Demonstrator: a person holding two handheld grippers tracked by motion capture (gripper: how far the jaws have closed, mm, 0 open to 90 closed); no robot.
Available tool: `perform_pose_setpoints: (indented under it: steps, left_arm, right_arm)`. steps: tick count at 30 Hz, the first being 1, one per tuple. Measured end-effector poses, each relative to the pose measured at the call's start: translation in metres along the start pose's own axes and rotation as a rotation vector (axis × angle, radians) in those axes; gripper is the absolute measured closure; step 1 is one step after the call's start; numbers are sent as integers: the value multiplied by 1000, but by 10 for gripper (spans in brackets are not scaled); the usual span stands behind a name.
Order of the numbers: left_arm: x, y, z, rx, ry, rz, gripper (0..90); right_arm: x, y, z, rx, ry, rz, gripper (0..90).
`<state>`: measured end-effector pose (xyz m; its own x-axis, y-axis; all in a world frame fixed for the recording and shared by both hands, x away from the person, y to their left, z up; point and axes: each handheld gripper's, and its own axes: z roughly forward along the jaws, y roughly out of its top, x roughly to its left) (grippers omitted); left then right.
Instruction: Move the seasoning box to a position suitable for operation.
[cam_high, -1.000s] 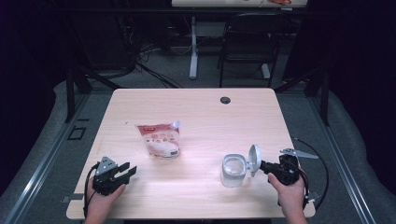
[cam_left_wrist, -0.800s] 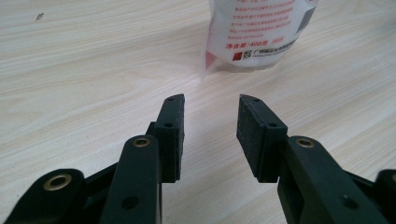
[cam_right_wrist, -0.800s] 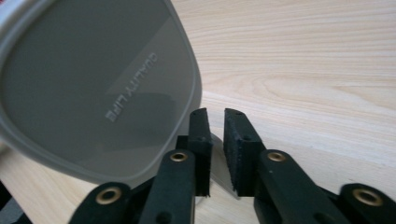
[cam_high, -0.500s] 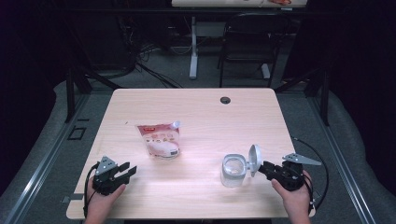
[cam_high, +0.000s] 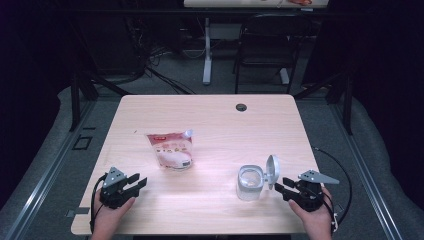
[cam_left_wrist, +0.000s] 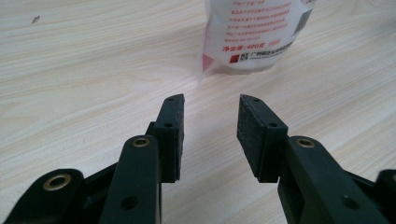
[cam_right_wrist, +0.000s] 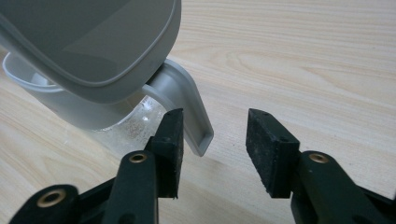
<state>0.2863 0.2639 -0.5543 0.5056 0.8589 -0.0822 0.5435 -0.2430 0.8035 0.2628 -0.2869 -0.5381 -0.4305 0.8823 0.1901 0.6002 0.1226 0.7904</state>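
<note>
Right gripper (cam_high: 281, 184) just opened, jaws apart, nothing between; container (cam_high: 249, 182) lid (cam_high: 272, 165) upright, tab apparently beside left pad. Left gripper (cam_high: 135, 184) released, facing pouch (cam_high: 171, 149).

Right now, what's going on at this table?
A person holds a gripper in each hand at a light wooden table. The right gripper has just been opening beside the clear plastic container, whose grey hinged lid stands up; nothing sits between its pads. The left gripper rests open, pointed at the white-and-red printed pouch, apart from it.
</note>
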Motion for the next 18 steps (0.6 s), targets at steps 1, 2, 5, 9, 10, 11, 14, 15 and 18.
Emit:
perform_pose_setpoints:
  steps: [1,2,5,9,10,11,14,15,18]
  left_arm:
    - [0,0,0,0,0,-1,618]
    - [0,0,0,1,0,3,618]
    - [1,0,0,-1,0,1,618]
    - [1,0,-1,-3,2,-3,618]
    - [1,-1,-1,-5,1,-8,618]
    - [1,-1,-1,-4,1,-8,618]
    - [1,-1,-1,-4,1,-9,617]
    - [1,-1,-1,-4,1,-9,617]
    - [1,0,-1,-2,2,-3,616]
  right_arm:
    - [0,0,0,0,0,0,574]
    - [0,0,0,1,3,2,580]
    - [-1,-1,0,3,24,10,609]
    - [0,-1,0,10,25,11,627]
    - [1,-2,0,14,24,8,632]
    - [1,-3,-1,17,25,5,635]
    - [4,-5,-2,18,29,3,645]
    - [4,-5,-3,22,27,-3,651]
    - [8,-5,-3,15,30,-15,660]
